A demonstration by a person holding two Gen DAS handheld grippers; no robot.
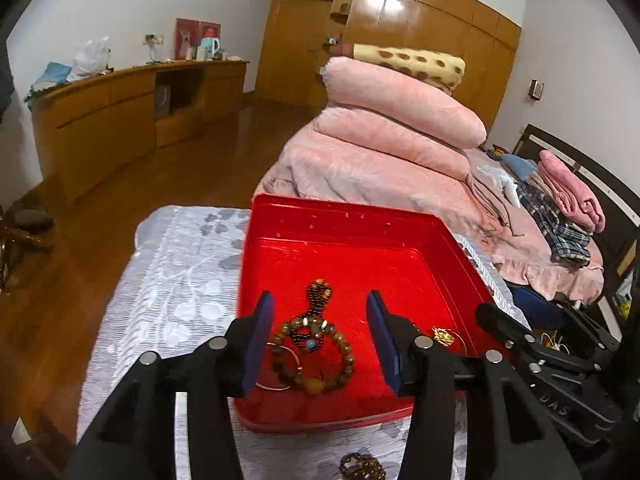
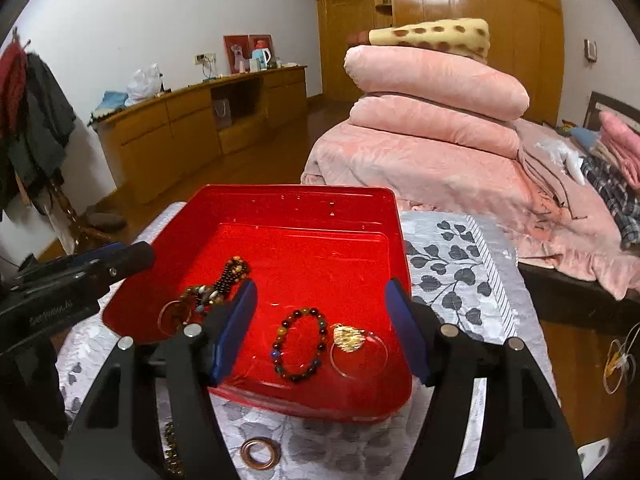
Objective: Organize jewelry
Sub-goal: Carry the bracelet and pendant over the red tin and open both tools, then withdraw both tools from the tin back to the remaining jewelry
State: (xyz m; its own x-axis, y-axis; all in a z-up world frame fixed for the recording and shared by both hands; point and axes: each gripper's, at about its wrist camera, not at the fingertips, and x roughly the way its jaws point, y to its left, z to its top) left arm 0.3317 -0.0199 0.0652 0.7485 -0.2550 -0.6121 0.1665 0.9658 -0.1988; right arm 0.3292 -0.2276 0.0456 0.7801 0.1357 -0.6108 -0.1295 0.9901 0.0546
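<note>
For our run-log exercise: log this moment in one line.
left gripper: open, empty | right gripper: open, empty | red tray: holds bracelets | copper ring: outside tray

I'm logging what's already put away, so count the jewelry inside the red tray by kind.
Round-bead bracelets: 2 (brown, multicolour)
Dark woven bead piece: 1
Thin wire hoops: 2 (left, right)
Gold pendant: 1
Total in the red tray: 6

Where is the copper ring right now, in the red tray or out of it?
Out. The copper ring lies on the leaf-patterned cloth just in front of the red tray, outside its near wall.
</note>
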